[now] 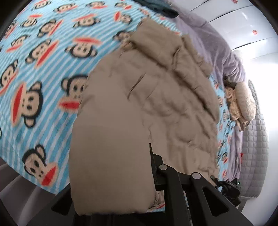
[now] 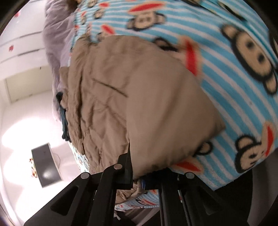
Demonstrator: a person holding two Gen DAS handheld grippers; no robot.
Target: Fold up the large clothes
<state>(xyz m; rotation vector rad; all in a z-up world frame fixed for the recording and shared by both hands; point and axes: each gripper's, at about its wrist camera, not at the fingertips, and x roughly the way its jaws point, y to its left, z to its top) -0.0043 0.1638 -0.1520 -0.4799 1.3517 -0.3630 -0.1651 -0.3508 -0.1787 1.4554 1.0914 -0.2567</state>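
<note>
A large beige quilted garment (image 1: 139,97) lies on a blue striped monkey-print bed sheet (image 1: 34,69). My left gripper (image 1: 147,156) is shut on its near edge; the fabric drapes over and hides the left finger. In the right wrist view the same beige garment (image 2: 139,97) fills the middle, over the monkey-print sheet (image 2: 234,87). My right gripper (image 2: 137,156) is shut on the garment's near edge, and the fabric covers the right finger.
A purple blanket (image 1: 217,43) and folded beige items (image 1: 243,102) lie at the bed's far right. A dark blue garment (image 1: 156,7) lies at the far end. White wardrobes (image 2: 20,52) and a dark box on the floor (image 2: 46,164) stand beside the bed.
</note>
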